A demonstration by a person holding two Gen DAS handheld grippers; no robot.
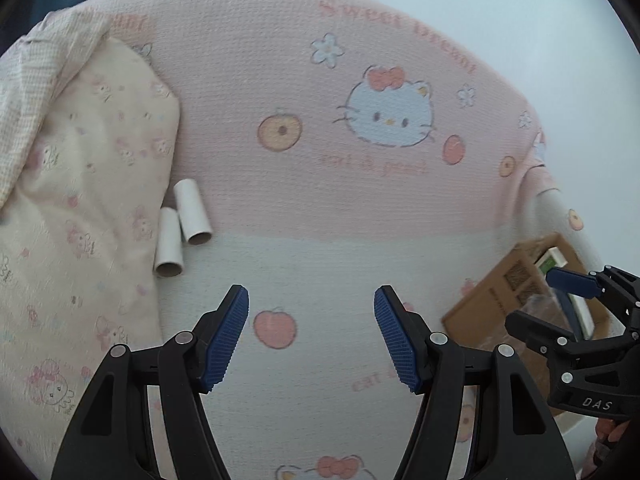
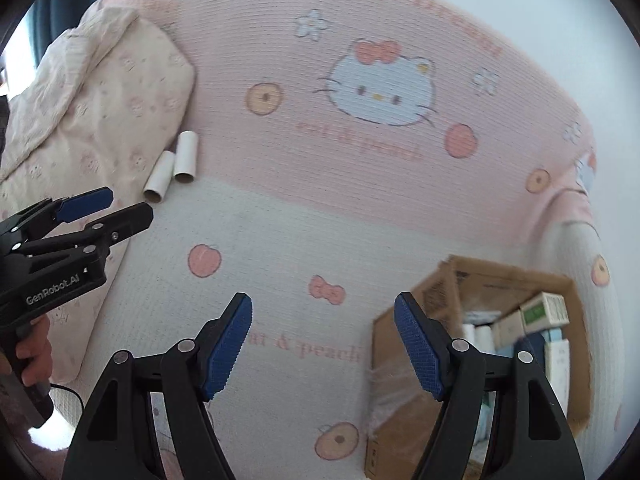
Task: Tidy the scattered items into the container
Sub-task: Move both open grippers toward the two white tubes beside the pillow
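Note:
Two white cardboard tubes point(image 1: 182, 224) lie side by side on the pink-and-white Hello Kitty blanket, against a cream pillow; they also show in the right wrist view point(image 2: 172, 168). A brown cardboard box point(image 2: 472, 344) holding several small cartons sits on the bed at lower right; it also shows in the left wrist view point(image 1: 516, 292). My left gripper point(image 1: 311, 336) is open and empty above the blanket, below and right of the tubes. My right gripper point(image 2: 323, 348) is open and empty beside the box's left edge.
A cream patterned pillow point(image 1: 80, 200) and a folded cloth point(image 1: 44, 68) lie at the left. The blanket point(image 1: 320, 160) covers the bed. A pale wall point(image 1: 500, 12) stands behind at upper right.

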